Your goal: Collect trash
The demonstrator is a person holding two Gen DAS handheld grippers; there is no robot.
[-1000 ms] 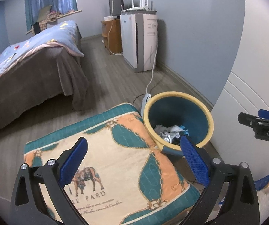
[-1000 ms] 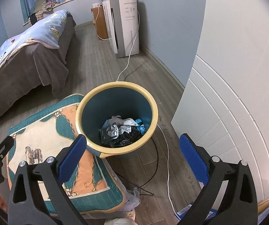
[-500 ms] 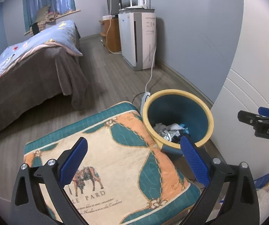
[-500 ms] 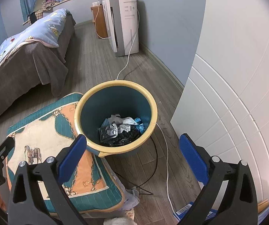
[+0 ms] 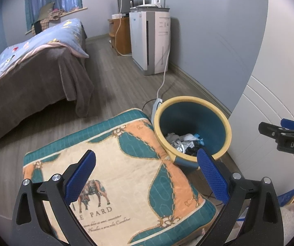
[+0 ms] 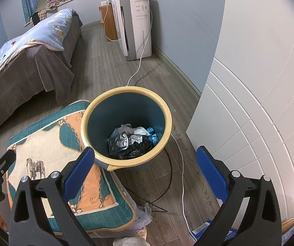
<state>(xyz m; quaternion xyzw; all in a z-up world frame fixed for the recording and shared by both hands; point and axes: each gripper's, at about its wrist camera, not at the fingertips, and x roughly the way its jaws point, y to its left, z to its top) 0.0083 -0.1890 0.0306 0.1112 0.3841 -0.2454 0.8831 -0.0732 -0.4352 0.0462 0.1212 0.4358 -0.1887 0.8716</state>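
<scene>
At nine o'clock the bed [image 5: 34, 71] fills the left side, its brown cover hanging to the floor [image 5: 114, 86]; a broad strip of bare floor runs from its foot toward twelve o'clock, where the white appliance [image 5: 153, 41] stands against the wall. The cushion [image 5: 114, 164] lies below centre, and the left gripper [image 5: 145, 177] hovers over it with its blue pads spread wide and nothing between them. The cushion's right edge touches the bin [image 6: 126, 127], which stands on the floor at about two o'clock from the left gripper. The trash [image 6: 132, 141], crumpled black, silver, white and blue scraps, sits at the bin's bottom, well below the yellow rim. The right gripper [image 6: 144, 168] hangs above the bin's near rim, jaws also wide apart and empty, its left pad over the seam between cushion and bin. A white cord [image 6: 179, 164] and a black wire [image 6: 167, 182] lie on the floor just right of the bin. At three o'clock the white panelled door [image 6: 249, 102] closes that side, leaving only a narrow strip of floor between it and the bin.
</scene>
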